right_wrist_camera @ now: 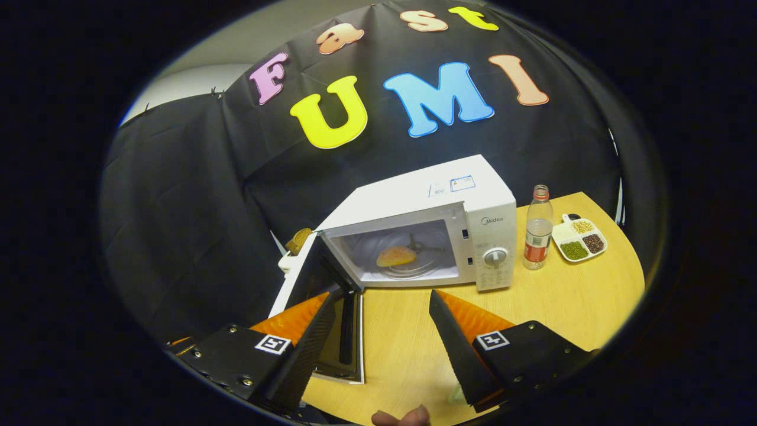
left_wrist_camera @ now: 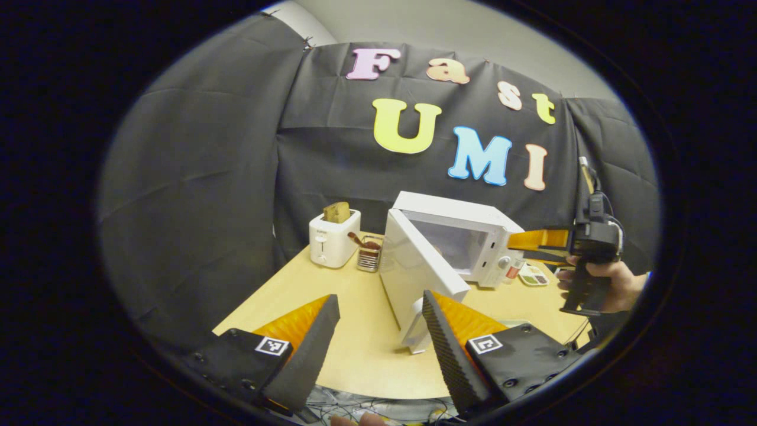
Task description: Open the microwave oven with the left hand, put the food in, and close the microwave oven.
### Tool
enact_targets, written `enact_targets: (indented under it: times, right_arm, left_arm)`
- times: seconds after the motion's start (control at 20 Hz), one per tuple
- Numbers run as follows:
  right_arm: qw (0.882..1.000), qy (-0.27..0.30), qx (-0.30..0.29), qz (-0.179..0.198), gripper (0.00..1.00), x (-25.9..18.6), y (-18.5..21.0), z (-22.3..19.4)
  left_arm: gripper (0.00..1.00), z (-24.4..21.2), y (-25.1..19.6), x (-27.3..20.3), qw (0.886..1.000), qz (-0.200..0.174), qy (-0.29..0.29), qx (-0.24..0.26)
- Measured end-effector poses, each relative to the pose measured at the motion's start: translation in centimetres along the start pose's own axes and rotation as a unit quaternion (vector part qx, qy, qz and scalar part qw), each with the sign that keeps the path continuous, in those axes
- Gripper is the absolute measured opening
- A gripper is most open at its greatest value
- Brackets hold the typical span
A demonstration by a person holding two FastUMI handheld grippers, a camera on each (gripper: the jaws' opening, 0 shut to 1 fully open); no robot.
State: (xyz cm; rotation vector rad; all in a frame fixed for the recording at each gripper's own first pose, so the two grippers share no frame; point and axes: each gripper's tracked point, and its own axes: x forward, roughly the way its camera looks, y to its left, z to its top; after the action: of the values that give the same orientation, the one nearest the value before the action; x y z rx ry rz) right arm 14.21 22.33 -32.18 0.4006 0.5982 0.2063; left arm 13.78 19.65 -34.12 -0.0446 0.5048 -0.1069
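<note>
Food, one piece, lies inside one open microwave.

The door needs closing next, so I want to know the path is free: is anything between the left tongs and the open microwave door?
Nothing visible. In the left gripper view the left tongs are open, with the microwave door just ahead near the right finger and only bare table between. The food is already inside the microwave.

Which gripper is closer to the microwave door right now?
Left. The left gripper sits open right at the outer edge of the door, which swings wide from the microwave. The right gripper is open too, back from the cavity front.
</note>
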Motion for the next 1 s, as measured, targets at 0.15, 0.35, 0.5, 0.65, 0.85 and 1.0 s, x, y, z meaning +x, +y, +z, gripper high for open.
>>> enact_targets:
  times: [0.15, 0.35, 0.5, 0.65, 0.85, 1.0]
  right_arm:
    - [0.999, -0.002, -0.029, 0.016, 0.98, -4.5, -0.3, 0.4]
    - [0.998, 0.007, -0.055, 0.042, 0.98, -10.8, -1.4, 0.4]
    - [0.996, -0.023, -0.08, 0.031, 0.98, -14.6, -3.0, 0.9]
    - [0.995, -0.03, -0.09, 0.03, 0.98, -16.4, -4.2, 0.8]
    - [0.998, -0.039, -0.054, 0.011, 0.98, -17.4, -6.1, 2.0]
    - [0.998, -0.04, -0.041, -0.028, 0.98, -16.7, -8.4, 2.9]
  left_arm:
    - [0.94, -0.4, -0.1, 1.5, 1.0, 0.014, -0.001, 0.003]
    - [0.94, -1.5, 0.8, 2.8, 0.998, 0.054, 0.011, -0.003]
    - [0.96, -2.3, 0.5, 3.4, 0.997, 0.075, 0.02, 0.004]
    - [0.94, -4.0, 0.2, 4.4, 0.995, 0.087, 0.036, 0.034]
    - [0.94, -6.4, -0.2, 7.7, 0.994, 0.077, 0.068, 0.037]
    - [0.94, -7.6, -0.5, 11.1, 0.994, 0.062, 0.081, 0.03]
